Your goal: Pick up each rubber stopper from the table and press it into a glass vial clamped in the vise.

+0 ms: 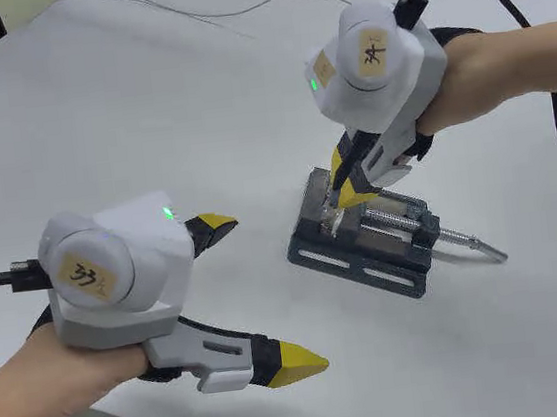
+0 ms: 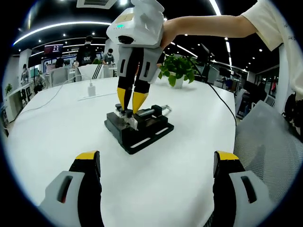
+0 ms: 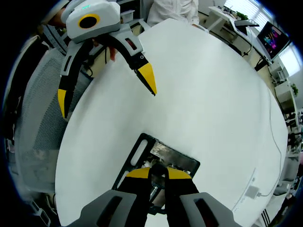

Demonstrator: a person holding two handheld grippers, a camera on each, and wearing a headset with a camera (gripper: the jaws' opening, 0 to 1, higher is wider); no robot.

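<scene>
Blocky black vise, round dark stopper in right hand-held gripper

A wide white worktop with a rounded edge stands in an open office, under a dark ceiling crossed by bright light strips. A leafy potted plant sits at its far side and a grey mesh chair stands just beside it. Farther off are a lit monitor and a few people at the back.
</scene>
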